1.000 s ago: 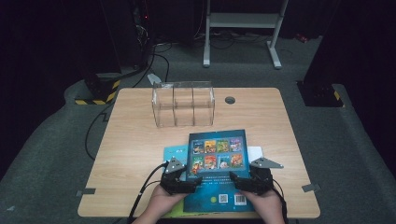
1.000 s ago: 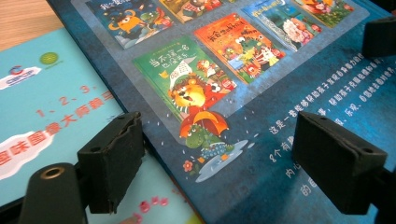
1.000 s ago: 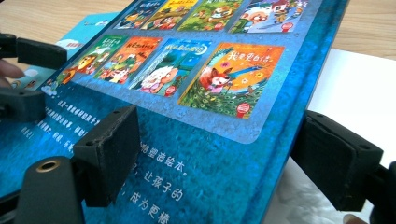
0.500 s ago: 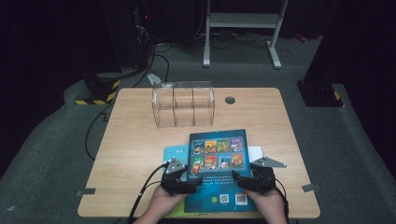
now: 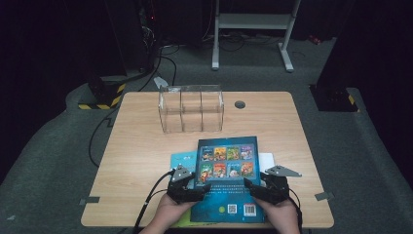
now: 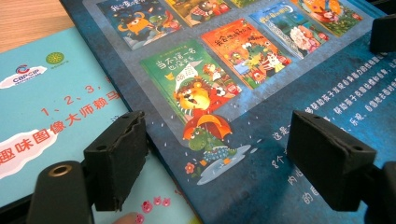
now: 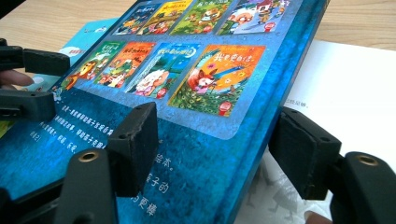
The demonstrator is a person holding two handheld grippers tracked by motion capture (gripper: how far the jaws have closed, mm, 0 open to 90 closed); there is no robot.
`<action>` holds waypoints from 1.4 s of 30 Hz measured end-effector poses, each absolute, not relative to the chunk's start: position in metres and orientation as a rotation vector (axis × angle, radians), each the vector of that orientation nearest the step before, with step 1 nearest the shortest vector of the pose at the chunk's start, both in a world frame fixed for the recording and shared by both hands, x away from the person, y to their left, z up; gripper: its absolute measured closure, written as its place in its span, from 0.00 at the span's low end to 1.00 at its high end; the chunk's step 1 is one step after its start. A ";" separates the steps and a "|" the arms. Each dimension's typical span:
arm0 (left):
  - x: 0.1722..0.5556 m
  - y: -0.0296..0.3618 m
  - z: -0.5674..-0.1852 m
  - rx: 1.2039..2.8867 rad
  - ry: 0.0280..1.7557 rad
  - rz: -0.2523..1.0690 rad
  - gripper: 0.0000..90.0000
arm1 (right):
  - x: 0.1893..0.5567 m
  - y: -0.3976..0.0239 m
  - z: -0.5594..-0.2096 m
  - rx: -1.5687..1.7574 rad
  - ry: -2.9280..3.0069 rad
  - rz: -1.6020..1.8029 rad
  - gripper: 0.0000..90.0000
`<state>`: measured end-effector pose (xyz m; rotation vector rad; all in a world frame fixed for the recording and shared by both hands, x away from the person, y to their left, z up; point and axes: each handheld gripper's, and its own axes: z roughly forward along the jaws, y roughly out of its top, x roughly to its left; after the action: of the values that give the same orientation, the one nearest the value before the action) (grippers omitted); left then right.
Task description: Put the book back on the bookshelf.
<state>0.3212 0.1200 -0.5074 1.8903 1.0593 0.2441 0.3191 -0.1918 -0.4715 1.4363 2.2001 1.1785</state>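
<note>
A dark blue picture book [image 5: 227,178] lies near the table's front edge, back cover up, with small cover pictures on it. My left gripper [image 5: 200,185] [image 6: 224,140] straddles the book's left edge, one jaw over the teal book [image 6: 56,107] underneath, the other above the blue cover [image 6: 280,84]. Its jaws stand wide and have just closed a little. My right gripper [image 5: 251,185] [image 7: 219,135] straddles the right edge of the blue book [image 7: 196,154], one jaw over the cover, the other beside the edge above a white page [image 7: 355,93]. Its jaws have just been closing, with the pads still apart from the book.
A clear plastic box [image 5: 191,109] with three compartments stands at the back middle of the table [image 5: 141,146]. The teal book [image 5: 182,160] and the white page [image 5: 267,159] stick out from under the blue book. A round cable hole [image 5: 239,104] sits right of the box.
The right gripper's jaws have drawn closer together around the book's right edge. Both hands and the book have stayed in place.
</note>
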 end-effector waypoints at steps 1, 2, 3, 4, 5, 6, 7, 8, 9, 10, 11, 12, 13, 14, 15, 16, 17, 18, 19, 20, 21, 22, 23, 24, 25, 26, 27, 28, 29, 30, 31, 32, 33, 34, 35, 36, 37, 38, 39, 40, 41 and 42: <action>0.321 0.120 -0.507 1.890 1.060 0.245 0.23 | 0.318 -0.192 -0.471 1.439 2.202 1.178 0.39; 0.321 0.120 -0.507 1.890 1.061 0.245 0.23 | 0.318 -0.192 -0.471 1.441 2.200 1.178 0.39; 0.321 0.120 -0.507 1.889 1.062 0.247 0.23 | 0.318 -0.192 -0.471 1.438 2.200 1.175 0.39; 0.321 0.120 -0.507 1.889 1.063 0.249 0.23 | 0.317 -0.191 -0.471 1.447 2.197 1.174 0.39; 0.321 0.120 -0.507 1.888 1.064 0.250 0.23 | 0.316 -0.191 -0.471 1.443 2.200 1.172 0.39; 0.321 0.120 -0.507 1.889 1.064 0.251 0.23 | 0.315 -0.191 -0.470 1.440 2.199 1.170 0.39; 0.321 0.120 -0.507 1.888 1.064 0.252 0.23 | 0.315 -0.192 -0.470 1.444 2.201 1.168 0.39; 0.321 0.120 -0.508 1.887 1.064 0.251 0.23 | 0.314 -0.192 -0.470 1.445 2.201 1.170 0.39; 0.321 0.120 -0.508 1.886 1.066 0.249 0.24 | 0.314 -0.192 -0.471 1.452 2.198 1.172 0.39; 0.321 0.120 -0.508 1.886 1.065 0.248 0.24 | 0.314 -0.192 -0.471 1.450 2.197 1.173 0.39; 0.321 0.120 -0.508 1.886 1.064 0.248 0.24 | 0.314 -0.192 -0.471 1.448 2.197 1.175 0.39; 0.321 0.120 -0.508 1.886 1.065 0.248 0.24 | 0.314 -0.192 -0.471 1.451 2.196 1.177 0.39; 0.321 0.120 -0.508 1.886 1.064 0.248 0.24 | 0.315 -0.192 -0.471 1.451 2.196 1.180 0.39; 0.321 0.120 -0.508 1.886 1.064 0.249 0.24 | 0.314 -0.192 -0.471 1.455 2.196 1.182 0.39; 0.321 0.120 -0.508 1.885 1.064 0.248 0.24 | 0.314 -0.192 -0.471 1.454 2.196 1.184 0.39; 0.321 0.120 -0.508 1.885 1.064 0.248 0.24 | 0.315 -0.193 -0.472 1.453 2.196 1.189 0.38; 0.321 0.120 -0.508 1.885 1.064 0.248 0.24 | 0.315 -0.193 -0.472 1.451 2.198 1.191 0.37; 0.321 0.120 -0.508 1.885 1.065 0.249 0.24 | 0.316 -0.193 -0.473 1.443 2.203 1.194 0.36; 0.321 0.120 -0.508 1.884 1.065 0.249 0.24 | 0.317 -0.192 -0.472 1.455 2.207 1.192 0.35; 0.321 0.120 -0.508 1.884 1.065 0.250 0.24 | 0.318 -0.191 -0.472 1.454 2.213 1.184 0.33; 0.321 0.120 -0.508 1.884 1.065 0.249 0.24 | 0.319 -0.190 -0.472 1.450 2.214 1.177 0.32; 0.321 0.120 -0.508 1.884 1.066 0.250 0.24 | 0.319 -0.189 -0.473 1.444 2.214 1.173 0.31; 0.321 0.120 -0.508 1.884 1.065 0.249 0.24 | 0.320 -0.188 -0.473 1.450 2.214 1.175 0.30; 0.321 0.120 -0.508 1.883 1.065 0.250 0.24 | 0.321 -0.188 -0.474 1.444 2.215 1.176 0.30; 0.321 0.120 -0.508 1.883 1.065 0.250 0.24 | 0.321 -0.187 -0.474 1.447 2.216 1.177 0.30; 0.321 0.120 -0.508 1.883 1.066 0.250 0.24 | 0.321 -0.187 -0.474 1.452 2.215 1.174 0.30; 0.321 0.120 -0.508 1.882 1.067 0.251 0.24 | 0.321 -0.187 -0.473 1.447 2.217 1.171 0.31; 0.321 0.120 -0.508 1.881 1.070 0.253 0.24 | 0.321 -0.188 -0.474 1.448 2.218 1.174 0.33; 0.320 0.120 -0.508 1.882 1.070 0.254 0.24 | 0.321 -0.188 -0.473 1.456 2.217 1.178 0.35; 0.320 0.120 -0.508 1.882 1.071 0.255 0.24 | 0.321 -0.189 -0.473 1.455 2.215 1.179 0.35; 0.320 0.120 -0.508 1.882 1.071 0.256 0.24 | 0.320 -0.189 -0.473 1.458 2.210 1.180 0.37; 0.321 0.120 -0.508 1.882 1.072 0.257 0.24 | 0.320 -0.189 -0.472 1.455 2.209 1.179 0.38; 0.321 0.120 -0.508 1.883 1.071 0.257 0.24 | 0.319 -0.189 -0.472 1.454 2.202 1.181 0.40; 0.320 0.120 -0.508 1.882 1.072 0.258 0.24 | 0.319 -0.190 -0.471 1.450 2.202 1.182 0.41; 0.321 0.120 -0.508 1.882 1.072 0.259 0.24 | 0.319 -0.190 -0.471 1.452 2.201 1.184 0.43; 0.321 0.120 -0.508 1.881 1.072 0.259 0.24 | 0.319 -0.191 -0.471 1.446 2.200 1.187 0.44; 0.321 0.120 -0.508 1.880 1.072 0.257 0.24 | 0.318 -0.191 -0.470 1.442 2.198 1.188 0.44; 0.320 0.121 -0.508 1.879 1.074 0.258 0.24 | 0.318 -0.191 -0.470 1.433 2.197 1.186 0.45; 0.321 0.121 -0.508 1.878 1.074 0.257 0.25 | 0.317 -0.191 -0.469 1.426 2.194 1.186 0.47; 0.321 0.121 -0.508 1.878 1.074 0.257 0.25 | 0.317 -0.192 -0.469 1.424 2.192 1.189 0.47; 0.321 0.121 -0.508 1.880 1.072 0.260 0.25 | 0.316 -0.192 -0.469 1.421 2.193 1.189 0.48; 0.321 0.121 -0.508 1.880 1.070 0.261 0.25 | 0.316 -0.192 -0.468 1.418 2.193 1.192 0.48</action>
<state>0.3209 0.1213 -0.5080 1.8804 1.0703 0.2605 0.3157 -0.1921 -0.4683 1.4179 2.1934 1.1922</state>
